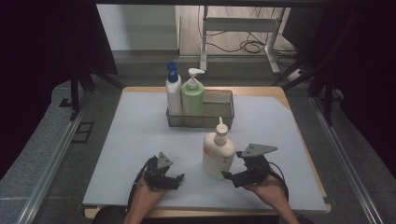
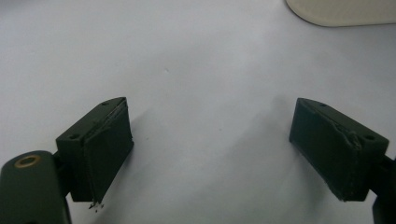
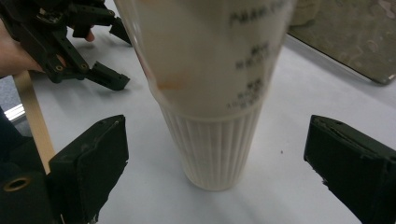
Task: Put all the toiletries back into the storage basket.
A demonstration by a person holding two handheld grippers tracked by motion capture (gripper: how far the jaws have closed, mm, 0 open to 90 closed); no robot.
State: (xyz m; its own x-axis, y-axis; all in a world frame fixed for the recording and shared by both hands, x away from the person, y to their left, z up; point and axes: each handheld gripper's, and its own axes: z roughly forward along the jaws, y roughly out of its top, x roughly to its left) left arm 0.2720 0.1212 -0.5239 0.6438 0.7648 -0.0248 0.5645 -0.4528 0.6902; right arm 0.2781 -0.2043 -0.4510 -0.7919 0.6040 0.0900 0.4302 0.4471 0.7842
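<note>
My right claw (image 1: 227,176) sits low beside the cream pump bottle (image 1: 217,150), which stands upright on the surface (image 1: 140,140) in front of the wire basket (image 1: 219,108). In the right gripper view the bottle (image 3: 212,93) stands between my jaws, which are spread wide and clear of it on both sides, so nothing is gripped yet. My left claw (image 1: 180,178) rests near the front edge, jaws wide with only bare surface between them. The basket already holds a blue-capped white bottle (image 1: 173,93) and a green bottle (image 1: 192,95), with free room at its right end. I judge this to be the grasp step: next I need to close squarely on the ribbed lower body, firm enough that the tall bottle doesn't tip, then lift it towards that free space.
</note>
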